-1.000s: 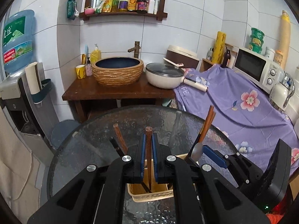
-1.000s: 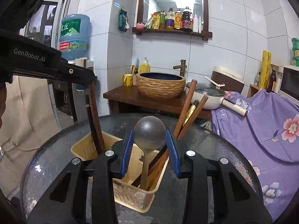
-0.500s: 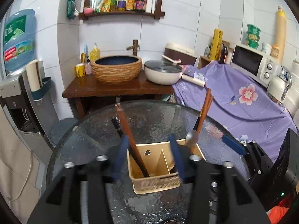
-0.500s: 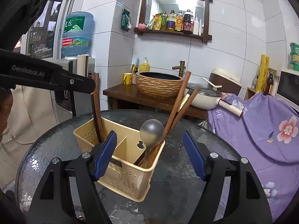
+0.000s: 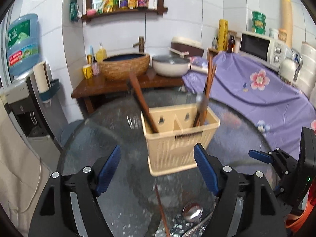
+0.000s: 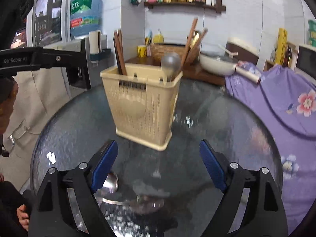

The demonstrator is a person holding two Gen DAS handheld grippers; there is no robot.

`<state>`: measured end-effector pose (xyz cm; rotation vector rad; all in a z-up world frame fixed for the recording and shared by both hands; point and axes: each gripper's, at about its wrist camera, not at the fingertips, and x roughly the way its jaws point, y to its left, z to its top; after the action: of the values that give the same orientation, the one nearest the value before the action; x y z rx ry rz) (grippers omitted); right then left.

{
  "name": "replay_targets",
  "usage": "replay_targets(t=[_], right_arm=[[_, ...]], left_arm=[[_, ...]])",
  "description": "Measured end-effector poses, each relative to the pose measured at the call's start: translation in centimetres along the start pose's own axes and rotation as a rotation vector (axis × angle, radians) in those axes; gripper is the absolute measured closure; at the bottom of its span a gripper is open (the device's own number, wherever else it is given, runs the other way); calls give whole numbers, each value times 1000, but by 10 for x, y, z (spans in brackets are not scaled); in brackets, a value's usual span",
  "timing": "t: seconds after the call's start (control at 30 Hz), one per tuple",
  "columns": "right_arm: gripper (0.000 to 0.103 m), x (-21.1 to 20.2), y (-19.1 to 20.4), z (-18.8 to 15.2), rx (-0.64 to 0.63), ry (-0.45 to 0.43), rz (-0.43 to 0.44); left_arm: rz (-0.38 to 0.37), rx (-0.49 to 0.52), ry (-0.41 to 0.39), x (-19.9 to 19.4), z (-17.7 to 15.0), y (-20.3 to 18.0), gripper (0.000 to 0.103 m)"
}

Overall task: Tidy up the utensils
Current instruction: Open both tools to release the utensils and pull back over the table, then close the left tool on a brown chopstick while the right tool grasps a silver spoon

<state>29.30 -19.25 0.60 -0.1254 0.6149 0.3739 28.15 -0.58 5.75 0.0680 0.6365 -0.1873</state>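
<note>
on the glass table [image 5: 102,138], both the left gripper [image 5: 157,171] and right gripper [image 6: 158,164] have just been opening, empty. caddy [image 5: 177,136] holds chopsticks [image 5: 143,102]; next pick: loose spoon [image 5: 192,214] and chopstick [image 5: 161,209], low approach needed.

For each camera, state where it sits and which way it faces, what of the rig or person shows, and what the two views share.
Left wrist: rides the left gripper, looking forward and down over the glass table at the beige utensil basket; its own open blue-padded fingers show, and the right gripper at the right edge.
Right wrist: rides the right gripper, facing the same basket from another corner; open fingers, the left gripper's arm at the left, and a person's fingers at the lower left.
Shared: basket, table, woven basin, white pan.
</note>
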Motion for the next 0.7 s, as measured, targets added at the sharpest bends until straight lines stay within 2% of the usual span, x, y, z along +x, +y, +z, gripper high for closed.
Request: replay_targets(t=[0.1, 0.2, 0.27, 0.37, 0.5, 0.7], right_arm=[[20, 5, -1, -24, 25, 61, 0], [22, 9, -8, -45, 90, 109, 18], [29, 13, -12, -56, 140, 147, 49], [34, 19, -15, -70, 189, 185, 70], [44, 25, -17, -81, 241, 220, 83], [56, 35, -26, -89, 331, 248, 93]], left_arm=[[6, -12, 37, 7, -22, 8, 29], [11, -44, 85, 16, -45, 16, 35], [2, -87, 129, 24, -61, 25, 41], [8, -125, 176, 35, -81, 33, 48], [35, -114, 204, 46, -101, 28, 51], [19, -124, 255, 62, -120, 23, 63]])
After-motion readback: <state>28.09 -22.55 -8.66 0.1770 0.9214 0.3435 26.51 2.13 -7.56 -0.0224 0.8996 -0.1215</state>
